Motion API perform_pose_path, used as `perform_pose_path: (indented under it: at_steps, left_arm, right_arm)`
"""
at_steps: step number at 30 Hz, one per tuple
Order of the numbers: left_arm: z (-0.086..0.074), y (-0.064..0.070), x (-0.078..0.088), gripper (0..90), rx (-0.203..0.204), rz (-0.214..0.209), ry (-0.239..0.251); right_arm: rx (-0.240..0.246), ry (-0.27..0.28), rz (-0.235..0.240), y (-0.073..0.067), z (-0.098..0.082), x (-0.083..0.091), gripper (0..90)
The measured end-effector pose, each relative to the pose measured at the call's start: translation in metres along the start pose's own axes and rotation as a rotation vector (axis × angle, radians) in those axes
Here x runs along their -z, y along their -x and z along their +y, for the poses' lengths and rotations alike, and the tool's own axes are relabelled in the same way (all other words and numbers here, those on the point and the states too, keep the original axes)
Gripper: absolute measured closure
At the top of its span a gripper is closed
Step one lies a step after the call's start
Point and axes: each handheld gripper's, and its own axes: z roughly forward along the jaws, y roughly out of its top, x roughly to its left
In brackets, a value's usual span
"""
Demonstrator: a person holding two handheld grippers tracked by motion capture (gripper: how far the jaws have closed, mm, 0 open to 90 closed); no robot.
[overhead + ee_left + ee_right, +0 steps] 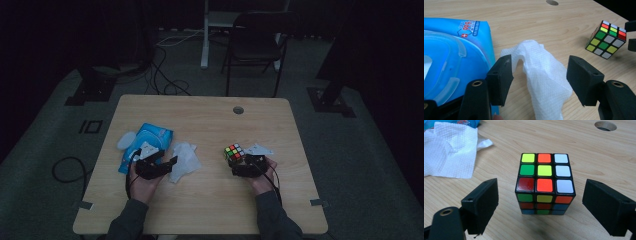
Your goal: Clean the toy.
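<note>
Pale wooden table (pixel 210 190), dark room

A dim recording studio or lab: black curtains close off the room, a light wooden table (pixel 210 200) with a cable hole stands on grey carpet, a black folding chair (pixel 255 42) waits behind, and loose black cables (pixel 162 75) trail between black stand feet.

Glossy plastic cube (pixel 545 182), seemingly embossed tissue (pixel 543 75)

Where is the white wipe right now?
In the high view, the white wipe lies left of centre, between the blue wipe pack and the cube, before the open left gripper.
</note>
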Motion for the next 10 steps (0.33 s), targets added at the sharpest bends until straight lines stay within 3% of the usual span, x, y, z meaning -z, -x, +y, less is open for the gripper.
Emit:
perform_pose_path:
  at_steps: [10]
  left_arm:
    - [-0.0003,0.0027,0.0040,38.5,-0.008,-0.004,0.011]
  right_arm:
    - [-0.009,0.007,0.001,0.0016,-0.0020,0.0036,13.5]
